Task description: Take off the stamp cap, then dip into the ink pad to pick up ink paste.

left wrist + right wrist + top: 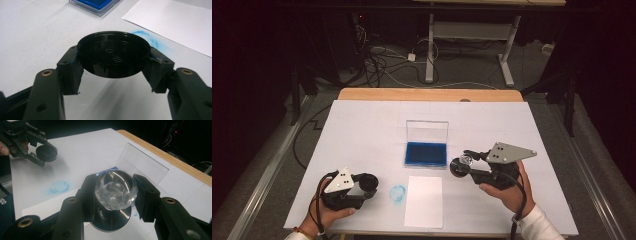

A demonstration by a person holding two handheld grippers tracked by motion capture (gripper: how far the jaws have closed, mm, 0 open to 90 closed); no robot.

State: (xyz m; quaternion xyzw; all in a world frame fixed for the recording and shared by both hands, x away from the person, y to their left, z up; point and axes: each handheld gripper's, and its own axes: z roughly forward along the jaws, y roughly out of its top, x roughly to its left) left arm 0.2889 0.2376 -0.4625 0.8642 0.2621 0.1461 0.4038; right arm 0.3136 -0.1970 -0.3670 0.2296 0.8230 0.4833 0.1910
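My left gripper (366, 184) is shut on a round black cap (113, 53), its pads pressing the rim from both sides just above the table at the front left. The cap's hollow side faces up. My right gripper (462, 165) is shut on the clear faceted knob (116, 188) of a round stamp, whose black disc base (112, 221) hangs under the jaws. It hovers right of an open blue ink pad (426, 153). The right gripper view also takes in the left gripper (42, 153) with the cap (47, 153) farther off.
The ink pad's clear lid (427, 131) stands upright behind it. A white sheet of paper (424, 201) lies near the front edge, with a blue ring print (397, 193) on the white table cover (362, 130) to its left. A wooden table edge (429, 94) runs along the back.
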